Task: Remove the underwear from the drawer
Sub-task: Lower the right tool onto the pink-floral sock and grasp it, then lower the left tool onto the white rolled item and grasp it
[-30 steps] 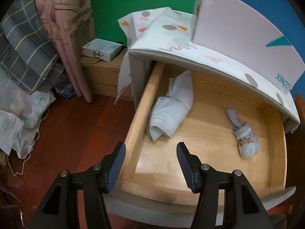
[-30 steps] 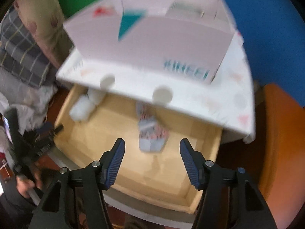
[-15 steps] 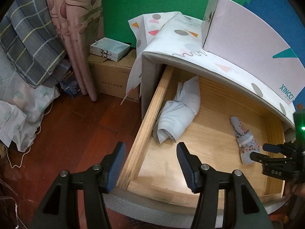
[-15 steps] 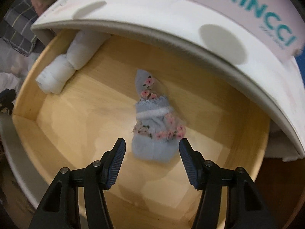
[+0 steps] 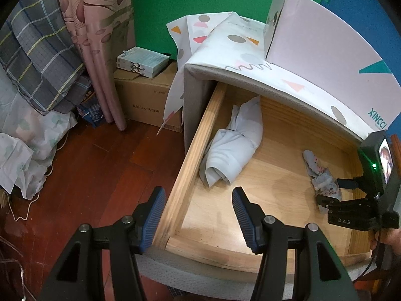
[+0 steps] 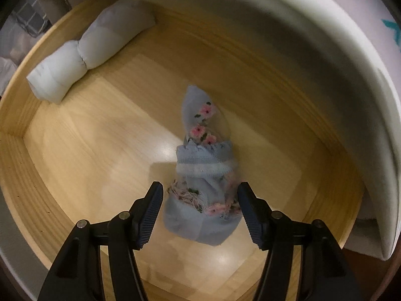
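Observation:
A wooden drawer point(image 5: 190, 155) stands pulled out of a cloth-covered cabinet. On its floor lies a small light-blue underwear point(image 6: 200, 165) with pink flowers, bunched up; the left wrist view shows it point(image 5: 322, 175) at the drawer's right end. My right gripper point(image 6: 199, 188) points straight down over it. Its jaws are opening, the cloth's near end lies between the pads, and neither pad presses on it. My left gripper point(image 5: 198, 195) hangs open above the drawer's front left corner, holding nothing.
A rolled white cloth point(image 5: 233, 148) lies along the drawer's left wall. A pink box point(image 5: 325, 50) sits on the cabinet top, overhanging the drawer's back. Left of the cabinet are a cardboard box point(image 5: 145, 95), a curtain point(image 5: 100, 50) and piled bedding point(image 5: 37, 57) on a red wooden floor.
The right gripper has come down into the drawer until its fingers straddle the floral underwear, and its jaws stand slightly wider. The left gripper has kept still.

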